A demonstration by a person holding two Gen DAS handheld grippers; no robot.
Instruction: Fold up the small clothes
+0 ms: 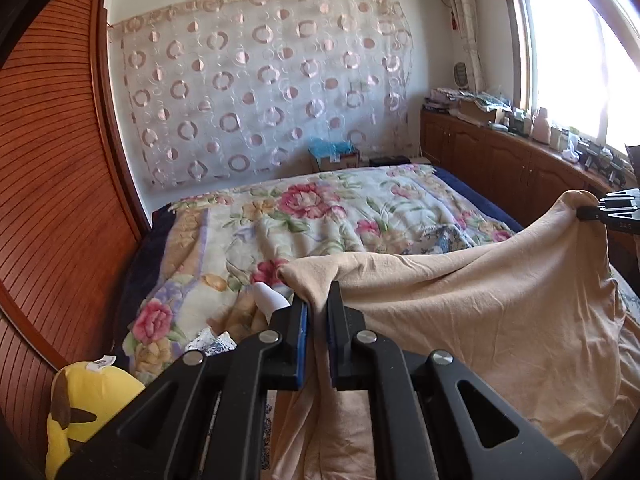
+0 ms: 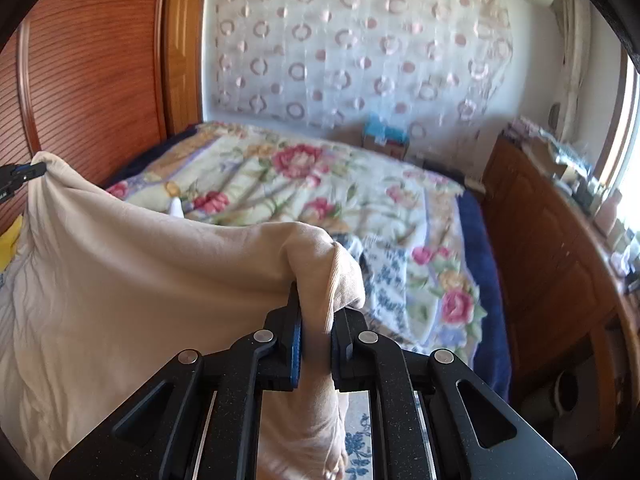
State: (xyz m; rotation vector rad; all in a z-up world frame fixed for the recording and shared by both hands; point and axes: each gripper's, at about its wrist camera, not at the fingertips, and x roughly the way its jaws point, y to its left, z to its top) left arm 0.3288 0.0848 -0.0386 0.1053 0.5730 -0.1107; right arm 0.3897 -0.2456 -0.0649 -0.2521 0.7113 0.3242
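A beige garment (image 1: 480, 312) hangs stretched between my two grippers above the bed. My left gripper (image 1: 317, 304) is shut on one corner of it. My right gripper (image 2: 316, 316) is shut on the other corner, with ribbed fabric (image 2: 340, 276) bunched over its tips. The garment also shows in the right wrist view (image 2: 140, 264). The right gripper appears at the right edge of the left wrist view (image 1: 580, 210), and the left gripper at the left edge of the right wrist view (image 2: 38, 168).
The bed (image 1: 320, 208) has a floral blanket. A blue-patterned cloth (image 2: 388, 280) and a white piece (image 1: 270, 298) lie on it. A yellow plush toy (image 1: 84, 404) sits at the near left. A wooden panel (image 1: 48, 200) is left, a low cabinet (image 1: 500, 164) right.
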